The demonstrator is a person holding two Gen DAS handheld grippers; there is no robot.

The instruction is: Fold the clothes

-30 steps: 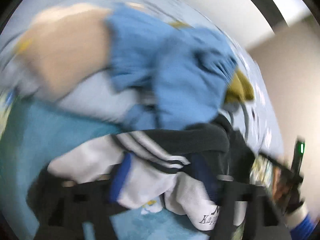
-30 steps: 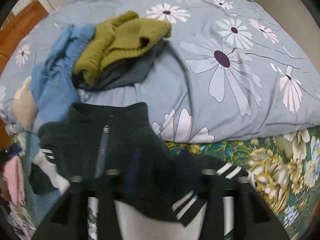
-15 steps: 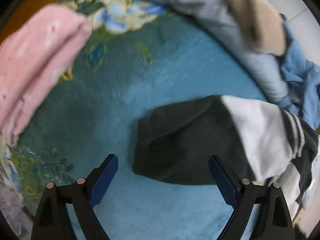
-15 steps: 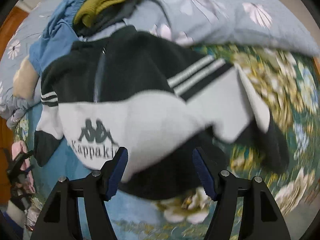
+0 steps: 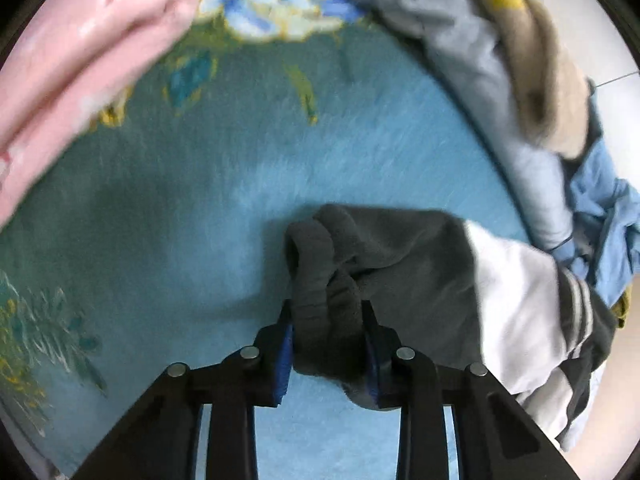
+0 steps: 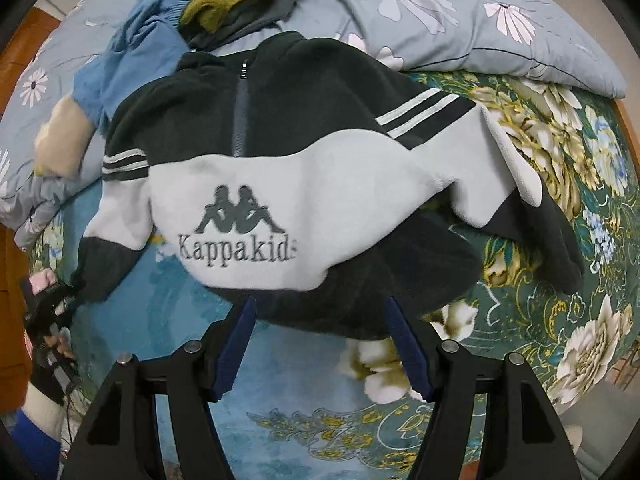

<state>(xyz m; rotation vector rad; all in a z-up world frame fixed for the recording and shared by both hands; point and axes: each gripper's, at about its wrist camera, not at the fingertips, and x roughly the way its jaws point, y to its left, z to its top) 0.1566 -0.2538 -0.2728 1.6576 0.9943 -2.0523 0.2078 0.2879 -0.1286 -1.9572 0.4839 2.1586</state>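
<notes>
A: Both views are evenly lit and soft, with no hard glare; the bedspread [image 5: 168, 208] looks dimmer in the left wrist view.

B: That one is smeared too. The pink cloth [image 5: 72, 64] and the floral print at the top are blurred, while the fingers [image 5: 280, 360] stay sharp.

A: The right wrist view is crisper; the lettering on the jacket [image 6: 256, 184] reads clearly, with a faint shadow beneath it.

B: Both bend strongly toward their black round borders.
</notes>
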